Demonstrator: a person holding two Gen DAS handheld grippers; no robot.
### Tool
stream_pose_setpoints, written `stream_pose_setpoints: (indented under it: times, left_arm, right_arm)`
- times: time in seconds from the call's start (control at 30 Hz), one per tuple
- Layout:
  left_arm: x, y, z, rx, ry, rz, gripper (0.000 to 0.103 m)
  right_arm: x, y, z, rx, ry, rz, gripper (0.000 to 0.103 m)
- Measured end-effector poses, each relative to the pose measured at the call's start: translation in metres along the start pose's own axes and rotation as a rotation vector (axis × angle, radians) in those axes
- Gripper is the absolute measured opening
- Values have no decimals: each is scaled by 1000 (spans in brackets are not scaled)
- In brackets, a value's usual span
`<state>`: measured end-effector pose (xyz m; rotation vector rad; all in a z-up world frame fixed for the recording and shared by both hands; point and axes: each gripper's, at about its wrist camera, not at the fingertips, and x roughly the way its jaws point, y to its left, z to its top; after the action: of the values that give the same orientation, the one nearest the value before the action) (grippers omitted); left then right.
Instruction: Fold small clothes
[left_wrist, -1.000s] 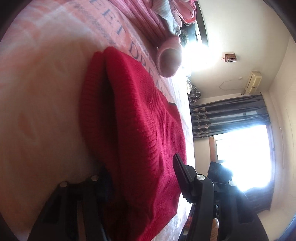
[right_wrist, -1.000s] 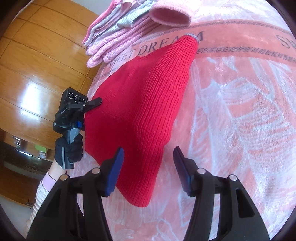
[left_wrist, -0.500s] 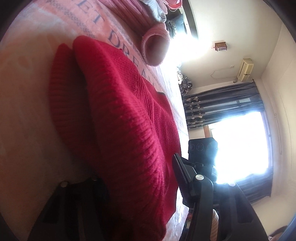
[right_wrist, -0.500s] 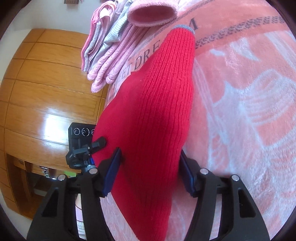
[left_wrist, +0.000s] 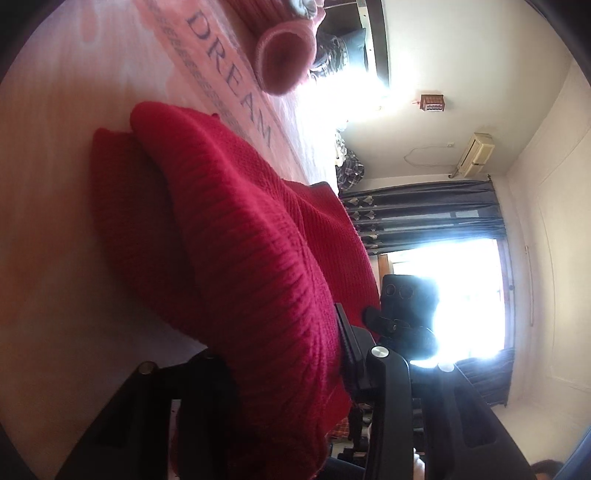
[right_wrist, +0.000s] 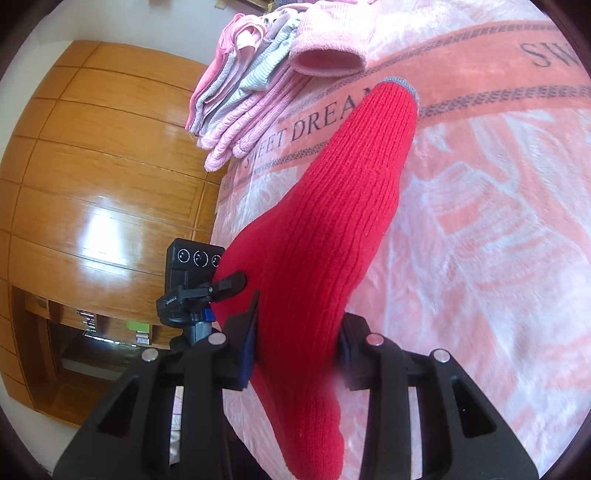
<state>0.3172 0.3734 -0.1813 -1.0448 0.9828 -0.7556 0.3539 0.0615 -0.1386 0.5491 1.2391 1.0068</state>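
Note:
A red knitted sweater (right_wrist: 332, 221) lies on the pink blanket (right_wrist: 498, 221), its lower edge raised off the bed. Its grey-trimmed cuff (right_wrist: 400, 83) points at the "SWEET DREAM" lettering. My right gripper (right_wrist: 297, 339) is shut on the near edge of the red sweater. In the left wrist view the sweater (left_wrist: 240, 240) bulges up in thick folds, and my left gripper (left_wrist: 280, 362) is shut on its edge. Each gripper shows in the other's view: the left gripper (right_wrist: 199, 280) at the sweater's left side, the right gripper (left_wrist: 402, 306) against the bright window.
A stack of folded pink and grey clothes (right_wrist: 251, 85) and a rolled pink piece (right_wrist: 328, 48) sit at the blanket's far end. A wooden wardrobe (right_wrist: 92, 166) stands beyond the bed's left edge. Dark curtains (left_wrist: 424, 221) frame a bright window.
Both grippers moved in around the sweater's near edge and shut on it. The edge now stands raised from the blanket, bunched between the fingers.

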Motion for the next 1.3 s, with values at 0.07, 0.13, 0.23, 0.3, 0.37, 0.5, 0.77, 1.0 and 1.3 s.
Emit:
stream_pose_setpoints:
  times: [0.07, 0.13, 0.23, 0.3, 0.37, 0.5, 0.77, 1.0, 1.3]
  left_arm:
    - [17, -11, -15, -15, 30, -10, 39]
    - [36, -16, -32, -37, 61, -7, 39]
    - [59, -14, -58, -55, 112, 46, 39]
    - [72, -5, -73, -45, 150, 106, 40]
    - [76, 4, -79, 5, 154, 148, 41]
    - [75, 1, -79, 73, 138, 148, 40]
    - [48, -9, -63, 65, 175, 195, 47]
    - [-10, -10, -24, 67, -2, 236, 48]
    - [16, -19, -3, 109, -14, 284, 48]
  right_arm:
    - [-24, -3, -16, -3, 2, -19, 33]
    - [-46, -12, -36, 7, -1, -29, 33]
    - [-61, -32, -66, 35, 3, -58, 34]
    - [-60, -53, -84, 68, 22, -85, 34]
    - [-52, -81, -100, 104, 36, -113, 35]
    - [-45, -110, -112, 143, 11, -38, 39]
    - [-63, -80, -100, 27, 0, -104, 59]
    - [-74, -80, -71, 48, -64, -133, 62]
    - [-55, -77, -45, 49, -68, -183, 62]
